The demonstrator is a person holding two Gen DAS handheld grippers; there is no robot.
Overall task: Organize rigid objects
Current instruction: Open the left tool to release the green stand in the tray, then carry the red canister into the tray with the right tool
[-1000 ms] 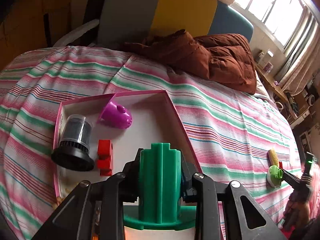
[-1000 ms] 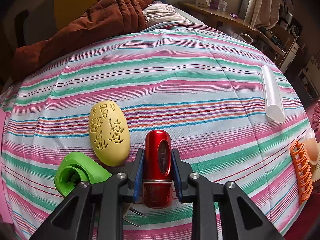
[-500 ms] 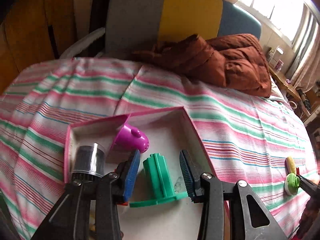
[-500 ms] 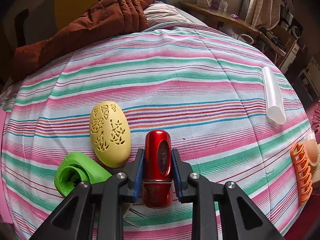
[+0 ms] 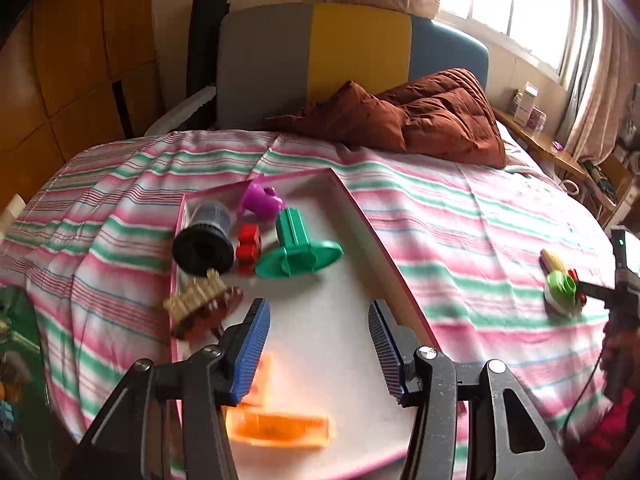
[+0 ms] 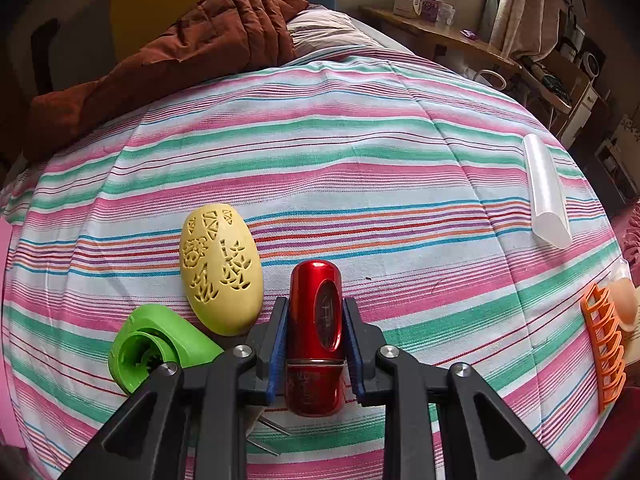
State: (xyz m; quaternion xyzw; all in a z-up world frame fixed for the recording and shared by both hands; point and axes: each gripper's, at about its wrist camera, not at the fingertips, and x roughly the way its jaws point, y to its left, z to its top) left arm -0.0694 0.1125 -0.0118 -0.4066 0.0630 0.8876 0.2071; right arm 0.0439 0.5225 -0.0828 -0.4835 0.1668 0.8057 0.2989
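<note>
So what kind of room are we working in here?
Most likely a bedroom. The items lie on a bed with a striped sheet, a rumpled brown quilt is piled near a padded headboard, and a curtained window sits beside it.

A pink-rimmed white tray [image 5: 360, 216] holds a green piece [image 5: 298, 246] on a pink, green and white striped sheet [image 6: 320, 152].
</note>
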